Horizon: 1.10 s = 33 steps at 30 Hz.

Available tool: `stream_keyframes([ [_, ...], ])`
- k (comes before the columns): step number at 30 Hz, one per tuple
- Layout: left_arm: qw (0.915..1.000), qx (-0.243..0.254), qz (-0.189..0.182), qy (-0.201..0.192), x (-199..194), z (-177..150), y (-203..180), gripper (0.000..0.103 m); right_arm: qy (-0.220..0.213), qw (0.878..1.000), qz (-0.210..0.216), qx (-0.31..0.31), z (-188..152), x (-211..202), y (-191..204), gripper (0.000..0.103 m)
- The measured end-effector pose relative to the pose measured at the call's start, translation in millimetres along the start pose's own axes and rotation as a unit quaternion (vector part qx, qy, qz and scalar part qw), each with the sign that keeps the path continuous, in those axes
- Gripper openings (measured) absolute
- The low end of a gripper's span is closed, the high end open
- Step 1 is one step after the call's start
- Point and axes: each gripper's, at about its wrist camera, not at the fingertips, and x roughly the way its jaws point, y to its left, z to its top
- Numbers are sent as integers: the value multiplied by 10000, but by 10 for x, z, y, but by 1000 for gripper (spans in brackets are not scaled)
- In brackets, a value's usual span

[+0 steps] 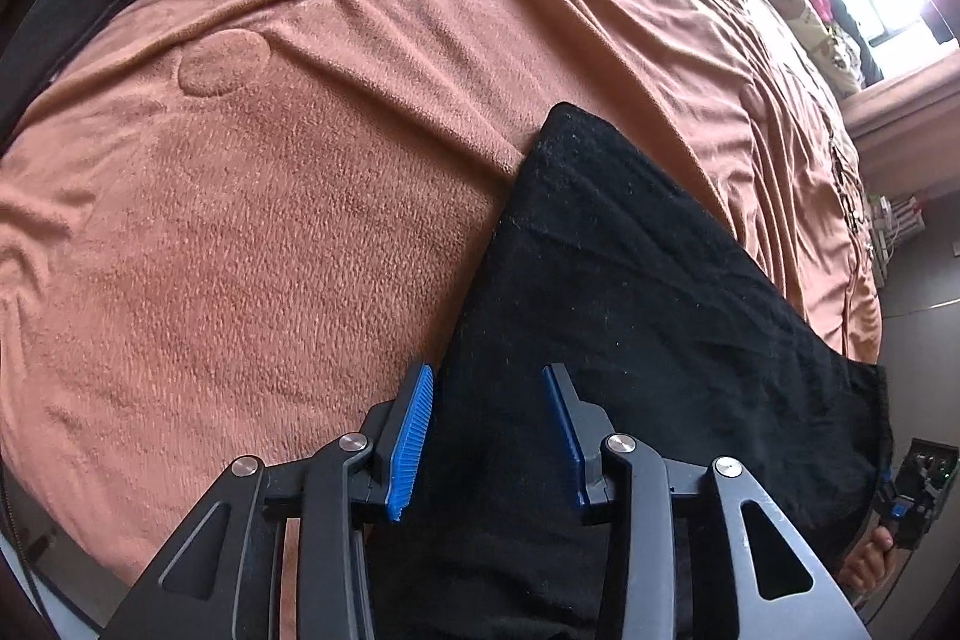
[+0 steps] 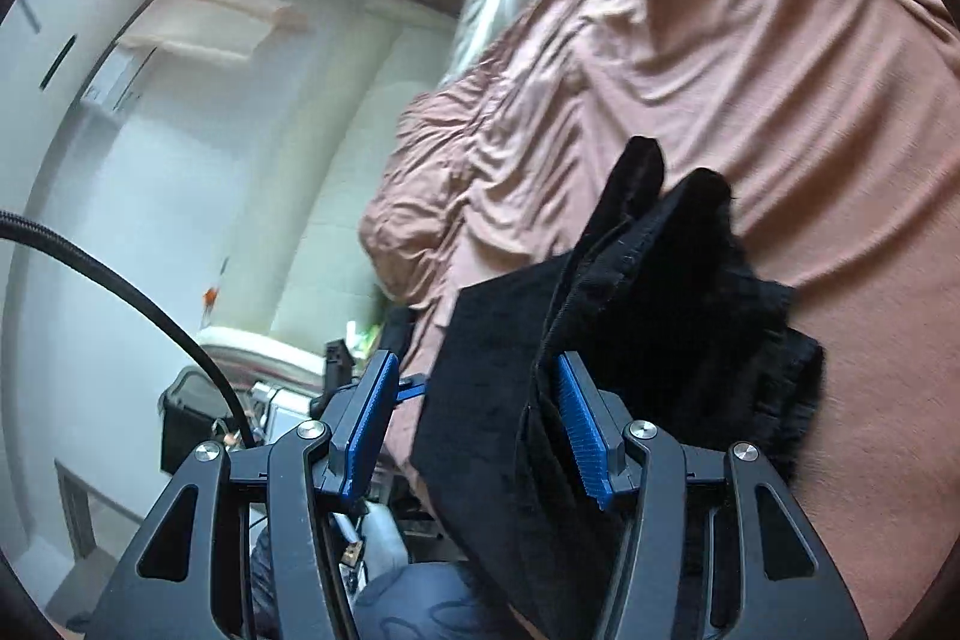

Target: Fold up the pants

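Left wrist: left claw (image 1: pixel 487 430) agape over black pants (image 1: pixel 630 292), right claw (image 2: pixel 474 424) agape too — hem cut off.

- The pants (image 1: pixel 630 280) are black, of a soft, slightly fuzzy fabric.
- In the left wrist view they are seen spread as a flat, smooth panel with one corner pointing away.
- In the right wrist view the pants (image 2: pixel 660 316) are seen bunched and layered, with a ribbed band raised in folds.
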Motion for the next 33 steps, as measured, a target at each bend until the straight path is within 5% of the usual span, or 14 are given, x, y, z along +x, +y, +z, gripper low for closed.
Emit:
stream_keyframes([
  [5, 10000, 2, 29, -30, -26, -35, -19, 42, 99, 9998, -13, -198, 112, 149, 10, 52],
  [13, 10000, -2, -7, -45, -20, -61, -22, 42, 78, 9974, -712, 95, 127, 97, -291, 52],
  [21, 9999, 121, -64, -54, -18, -149, -53, 48, -48, 9855, -1631, 470, -200, -36, -462, 52],
  [33, 9995, 110, -270, -71, -81, -413, 81, 58, -381, 9779, -1796, 1000, -857, -387, -260, 60],
])
